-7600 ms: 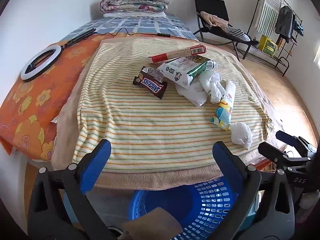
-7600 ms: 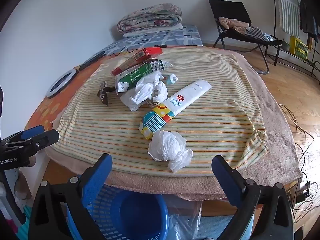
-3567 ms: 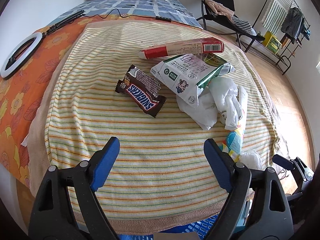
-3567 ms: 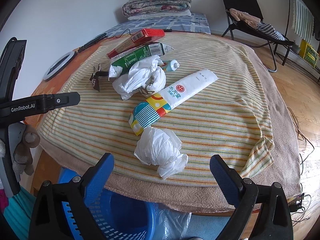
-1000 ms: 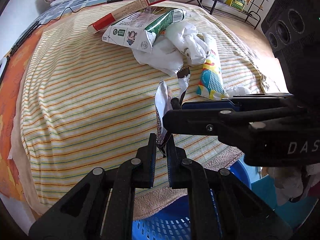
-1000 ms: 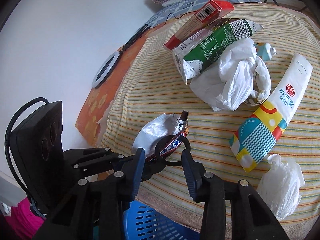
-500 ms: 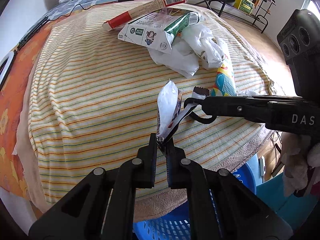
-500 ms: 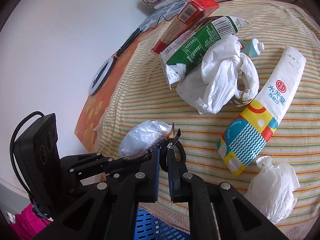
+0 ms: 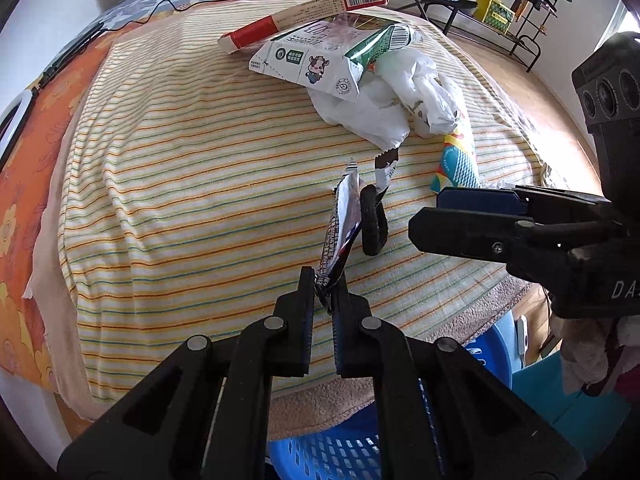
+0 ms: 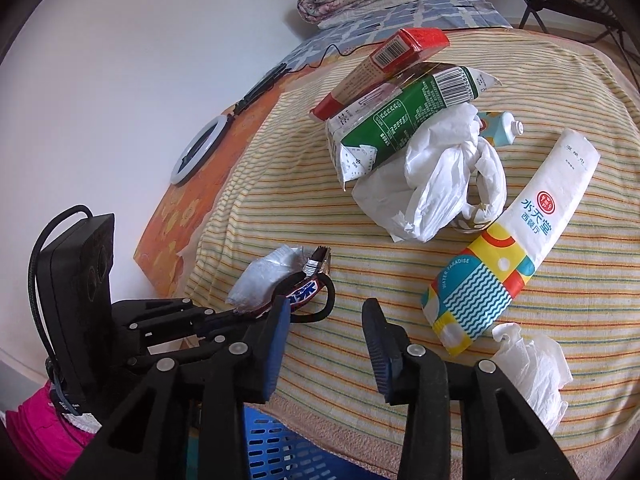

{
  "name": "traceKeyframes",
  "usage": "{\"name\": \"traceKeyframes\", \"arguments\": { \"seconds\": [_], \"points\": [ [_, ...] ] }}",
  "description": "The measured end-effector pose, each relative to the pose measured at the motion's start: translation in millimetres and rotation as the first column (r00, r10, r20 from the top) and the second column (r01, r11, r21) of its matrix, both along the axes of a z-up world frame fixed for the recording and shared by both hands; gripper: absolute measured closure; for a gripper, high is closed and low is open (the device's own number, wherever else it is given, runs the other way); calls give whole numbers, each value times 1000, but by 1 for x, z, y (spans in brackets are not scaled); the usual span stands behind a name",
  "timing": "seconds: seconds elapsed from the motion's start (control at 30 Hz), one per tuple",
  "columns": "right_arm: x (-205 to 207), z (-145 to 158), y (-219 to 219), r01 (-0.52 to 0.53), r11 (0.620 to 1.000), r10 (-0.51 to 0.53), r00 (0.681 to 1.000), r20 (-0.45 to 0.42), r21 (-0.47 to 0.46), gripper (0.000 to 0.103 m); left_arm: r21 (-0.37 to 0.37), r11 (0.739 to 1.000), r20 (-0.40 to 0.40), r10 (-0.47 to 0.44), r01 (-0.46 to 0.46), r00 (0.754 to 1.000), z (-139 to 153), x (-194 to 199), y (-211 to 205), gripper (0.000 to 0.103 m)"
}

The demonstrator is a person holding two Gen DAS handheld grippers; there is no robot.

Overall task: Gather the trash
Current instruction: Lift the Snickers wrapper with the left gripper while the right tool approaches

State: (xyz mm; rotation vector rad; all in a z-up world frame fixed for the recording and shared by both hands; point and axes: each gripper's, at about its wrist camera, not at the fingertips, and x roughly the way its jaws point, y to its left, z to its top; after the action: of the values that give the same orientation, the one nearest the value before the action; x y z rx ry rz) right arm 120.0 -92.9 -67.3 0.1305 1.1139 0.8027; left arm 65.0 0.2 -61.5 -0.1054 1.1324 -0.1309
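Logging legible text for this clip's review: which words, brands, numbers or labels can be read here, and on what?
"水天堂 西餐厅" on the long white wrapper.
"WATER PARADISE" on that wrapper's patterned end.
"DA", cut off by the frame edge, on the right gripper body.
Snickers wrapper in the left gripper: white letters only partly visible, not readable.
Green milk carton: print and barcode digits too small.
Red box: barcode digits too small.

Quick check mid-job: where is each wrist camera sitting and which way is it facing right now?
Left wrist: behind the left gripper, facing across the striped towel at the Snickers wrapper it pinches; right gripper intrudes from the right.
Right wrist: behind the open right gripper, facing the towel; left gripper at lower left.
Shared: wrapper, black hair tie, milk carton, blue basket.
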Motion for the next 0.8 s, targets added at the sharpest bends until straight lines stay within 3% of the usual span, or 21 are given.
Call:
{"name": "traceKeyframes", "arguments": {
  "seconds": [0.03,0.17,0.23,0.47,0.53,0.6,0.8],
  "points": [
    [1,-3,4,-2,1000,2,1000,-6,-9,44,-2,1000,-3,3,-3,1000,-1,0,1,97],
    [10,-18,2,23,1000,-24,999,-49,-6,46,-41,999,-17,20,-21,1000,-4,0,10,97],
    [14,-23,3,16,1000,-16,998,-66,0,57,-49,999,-22,23,-24,999,-6,-1,14,97],
    [7,-25,39,-72,995,75,996,44,-72,69,-60,998,-24,21,-22,999,-5,-2,21,97],
    [5,-28,48,-96,991,103,992,70,-90,86,-51,998,-22,24,-26,999,-4,-3,23,97],
    [6,-30,54,-101,990,109,991,81,-101,93,-36,999,-16,32,-33,999,-3,-3,25,97],
    [7,-26,49,-77,991,88,991,102,-106,101,-25,999,-4,43,-43,999,3,-6,32,98]
  ]
}}
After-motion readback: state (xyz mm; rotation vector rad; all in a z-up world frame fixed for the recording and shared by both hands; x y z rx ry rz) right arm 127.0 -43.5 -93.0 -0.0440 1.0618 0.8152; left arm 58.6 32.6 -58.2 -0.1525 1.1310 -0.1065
